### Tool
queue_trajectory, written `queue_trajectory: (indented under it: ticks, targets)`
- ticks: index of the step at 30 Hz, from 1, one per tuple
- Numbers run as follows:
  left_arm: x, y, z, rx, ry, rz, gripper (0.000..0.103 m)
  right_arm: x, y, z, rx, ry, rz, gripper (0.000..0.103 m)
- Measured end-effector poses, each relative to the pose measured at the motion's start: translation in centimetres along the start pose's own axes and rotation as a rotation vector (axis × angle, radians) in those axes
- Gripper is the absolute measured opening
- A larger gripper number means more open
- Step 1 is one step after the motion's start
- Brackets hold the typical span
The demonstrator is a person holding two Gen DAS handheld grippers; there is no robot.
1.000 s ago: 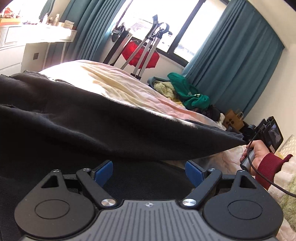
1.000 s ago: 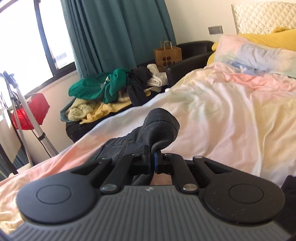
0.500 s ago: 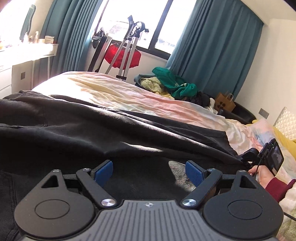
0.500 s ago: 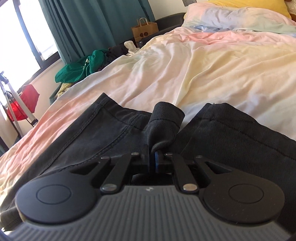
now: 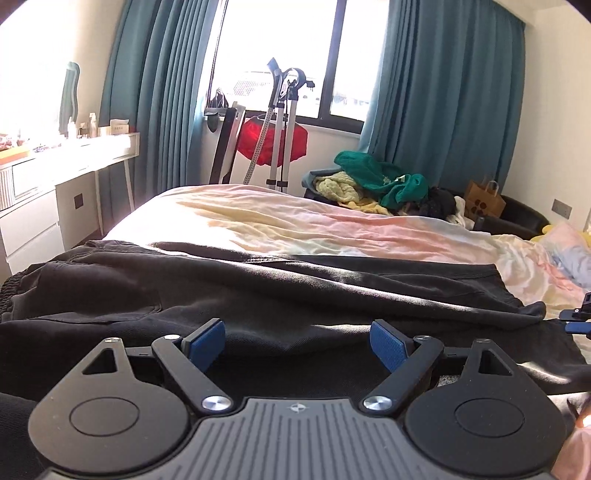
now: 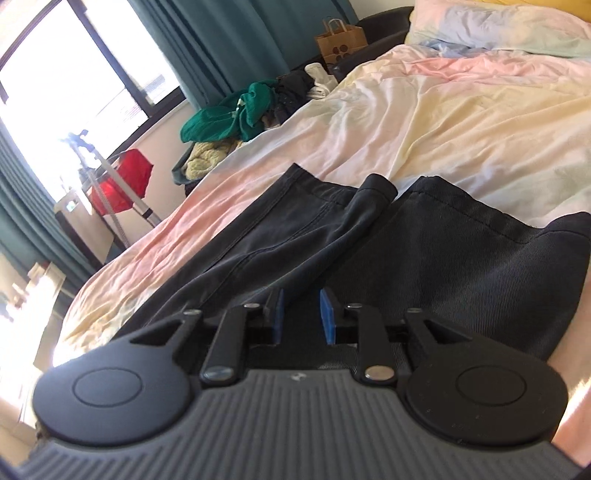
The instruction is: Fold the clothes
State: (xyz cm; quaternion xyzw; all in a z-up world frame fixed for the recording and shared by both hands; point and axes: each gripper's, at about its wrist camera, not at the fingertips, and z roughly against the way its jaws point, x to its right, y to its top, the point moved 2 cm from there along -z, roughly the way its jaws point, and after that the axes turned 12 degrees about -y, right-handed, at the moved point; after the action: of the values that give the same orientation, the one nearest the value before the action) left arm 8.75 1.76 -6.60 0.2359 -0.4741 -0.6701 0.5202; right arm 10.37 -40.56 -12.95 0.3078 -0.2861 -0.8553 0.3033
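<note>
A pair of black trousers lies spread on the pastel bed sheet. In the right wrist view the trouser legs lie side by side with their hems toward the pillows, and one hem corner is bunched up. My left gripper is open and empty, low over the trousers. My right gripper is partly open and empty, just above the leg fabric. A tip of the right gripper shows at the right edge of the left wrist view.
A pile of green, yellow and dark clothes sits beyond the bed's far side, beside a brown paper bag. A stand with a red cloth is by the window. A white desk is at left. Pillows lie at the headboard.
My right gripper lowered the trouser leg onto the bed, then opened and let go of it. The left gripper stayed open as its view swung right over the flattened trousers.
</note>
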Motion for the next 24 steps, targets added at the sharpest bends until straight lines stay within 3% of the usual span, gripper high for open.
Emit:
queue_trajectory:
  ticks: [3, 5, 11, 16, 22, 24]
  targets:
    - [-0.2, 0.5, 1.9, 0.0, 0.054, -0.067, 0.088, -0.9, -1.5, 3.0, 0.013, 0.017, 0.075, 0.057]
    - [-0.6, 0.9, 3.3, 0.003, 0.088, -0.089, 0.088, -1.2, -2.2, 4.1, 0.014, 0.035, 0.089, 0.06]
    - [-2.2, 1.4, 7.1, 0.02, 0.129, -0.027, 0.089, -2.0, -3.2, 6.1, 0.044, 0.056, 0.17, 0.06]
    - [-4.5, 0.4, 10.7, 0.005, 0.191, 0.008, 0.093, -1.2, -3.1, 6.1, 0.026, 0.088, 0.14, 0.06]
    - [-11.9, -0.4, 15.0, 0.009, 0.287, 0.282, 0.094, -0.9, -3.3, 5.9, 0.01, 0.1, 0.132, 0.06]
    - [-14.4, -1.1, 16.7, 0.029, 0.326, 0.327, 0.093, -0.8, -3.3, 5.7, 0.001, 0.104, 0.131, 0.06]
